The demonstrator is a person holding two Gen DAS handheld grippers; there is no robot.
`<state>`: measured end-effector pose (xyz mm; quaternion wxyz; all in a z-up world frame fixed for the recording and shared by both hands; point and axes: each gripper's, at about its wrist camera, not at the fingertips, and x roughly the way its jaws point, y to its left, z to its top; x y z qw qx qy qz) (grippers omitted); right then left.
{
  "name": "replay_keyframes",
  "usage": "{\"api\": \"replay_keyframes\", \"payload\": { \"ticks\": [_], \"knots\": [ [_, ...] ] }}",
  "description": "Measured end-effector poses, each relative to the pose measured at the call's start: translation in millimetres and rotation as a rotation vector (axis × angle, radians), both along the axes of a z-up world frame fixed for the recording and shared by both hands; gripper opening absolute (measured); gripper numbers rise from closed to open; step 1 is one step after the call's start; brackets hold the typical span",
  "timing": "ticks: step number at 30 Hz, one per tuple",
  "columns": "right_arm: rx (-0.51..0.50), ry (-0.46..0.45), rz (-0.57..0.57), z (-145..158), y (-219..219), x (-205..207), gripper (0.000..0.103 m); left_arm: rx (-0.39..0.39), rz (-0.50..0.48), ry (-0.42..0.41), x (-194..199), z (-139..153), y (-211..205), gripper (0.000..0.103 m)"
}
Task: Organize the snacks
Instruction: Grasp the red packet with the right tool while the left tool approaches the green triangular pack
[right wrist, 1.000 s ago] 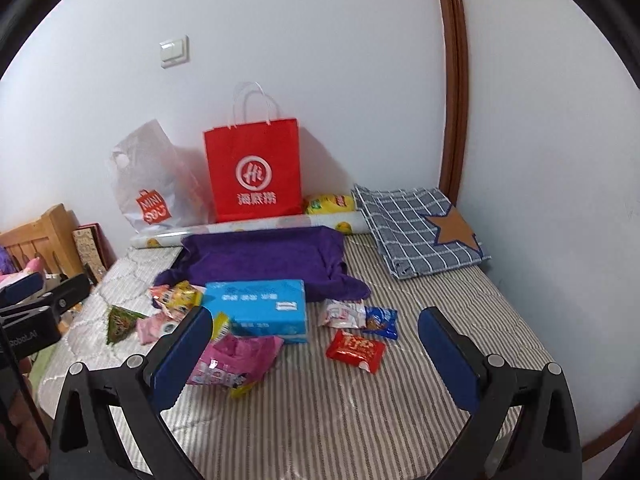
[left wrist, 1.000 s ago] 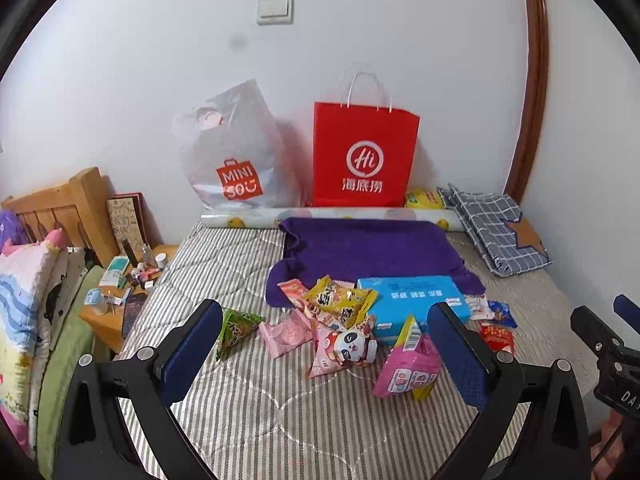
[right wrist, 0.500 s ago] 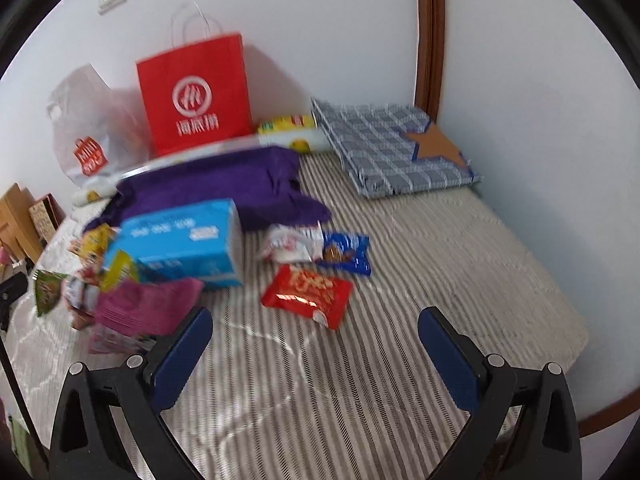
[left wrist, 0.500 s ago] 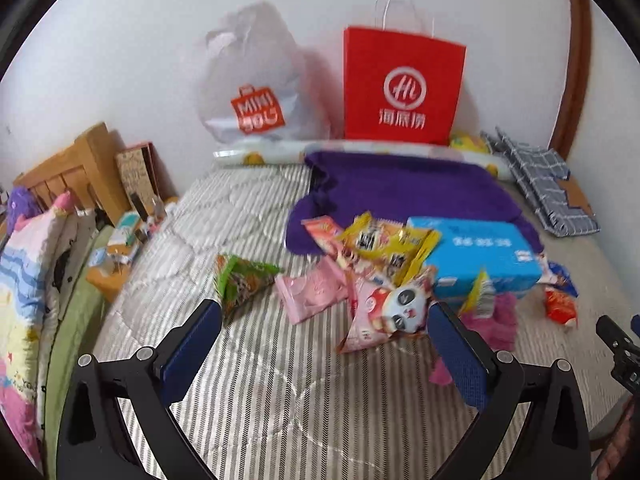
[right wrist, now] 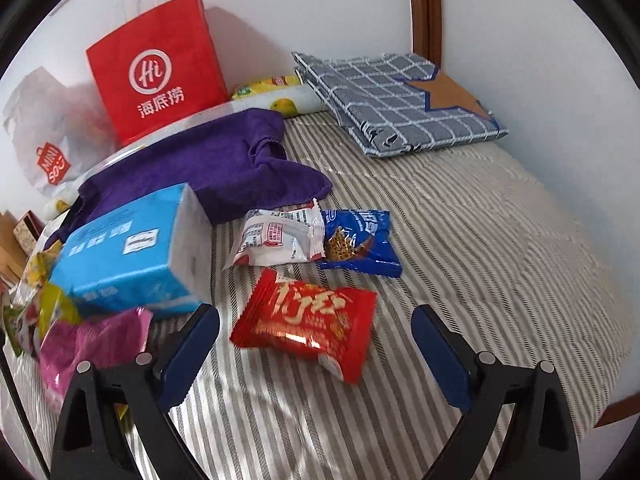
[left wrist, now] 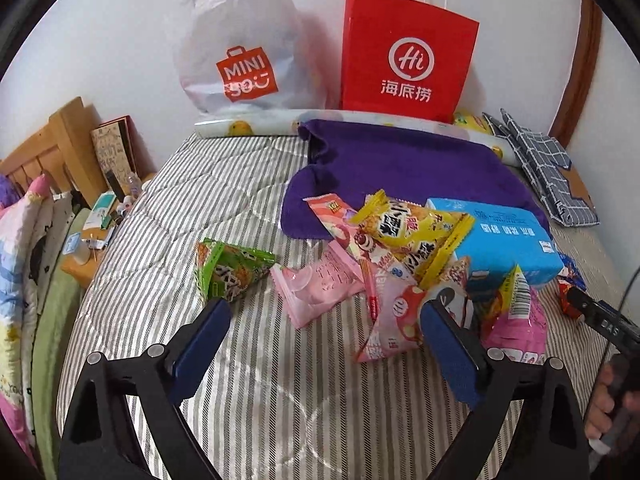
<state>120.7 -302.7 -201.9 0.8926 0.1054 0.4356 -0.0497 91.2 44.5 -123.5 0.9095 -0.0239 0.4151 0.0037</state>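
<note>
The snacks are scattered over a striped mattress (right wrist: 460, 216), and nothing is gathered yet. In the right wrist view a red snack packet (right wrist: 306, 322) lies at lower centre, partly inside the gap of the right gripper (right wrist: 316, 344). A white packet (right wrist: 278, 236) and a blue packet (right wrist: 360, 242) are seen just above it, touching each other, and a blue tissue box (right wrist: 128, 252) sits at centre left.

In the left wrist view a heap is seen at centre right: a yellow packet (left wrist: 412, 232) on top, a pink packet (left wrist: 320, 284) at centre and a green triangular packet (left wrist: 228, 268) apart at centre left.

The red packet is best taken by its short width, with the pads set on both long edges before closing, so that the slick foil is not squeezed out sideways. The pink packet, judged the nearest loose one, is best approached from its free side, clear of the heap.

Both grippers are pitched steeply down toward the mattress. The jaws of each are spread wide and have just been closing slightly; nothing is pinched. The left gripper (left wrist: 324, 336) hangs over bare mattress below the pink packet.
</note>
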Motion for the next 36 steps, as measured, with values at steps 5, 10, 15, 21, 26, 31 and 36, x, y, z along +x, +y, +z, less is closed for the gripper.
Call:
{"api": "replay_keyframes", "payload": {
  "ticks": [5, 10, 15, 21, 26, 31, 36],
  "knots": [
    [0.017, 0.022, -0.012, -11.8, 1.8, 11.7, 0.092, -0.012, -0.004, -0.006, 7.9, -1.1, 5.6, 0.095],
    [-0.034, 0.03, -0.007, -12.7, 2.7, 15.0, 0.084, 0.005, 0.003, -0.003, 15.5, -3.8, 7.6, 0.095],
    [-0.107, 0.039, 0.017, -12.7, 4.1, 13.2, 0.065, -0.017, -0.014, -0.002, 19.4, -6.1, 11.9, 0.092],
    [-0.083, 0.035, 0.018, -12.7, -0.4, 11.5, 0.062, -0.027, -0.045, 0.018, 26.3, -11.9, 16.6, 0.088],
    [-0.091, 0.039, 0.018, -12.8, 0.2, 11.8, 0.062, -0.024, -0.027, 0.027, 36.4, -14.9, 24.3, 0.087],
    [-0.069, 0.035, 0.019, -12.4, -0.1, 11.0, 0.063, 0.012, -0.027, 0.07, 47.8, -29.1, 29.8, 0.082],
    [-0.08, 0.039, 0.021, -12.3, 2.8, 11.7, 0.064, 0.109, -0.022, 0.069, 54.1, -39.0, 22.4, 0.082]
  ]
}}
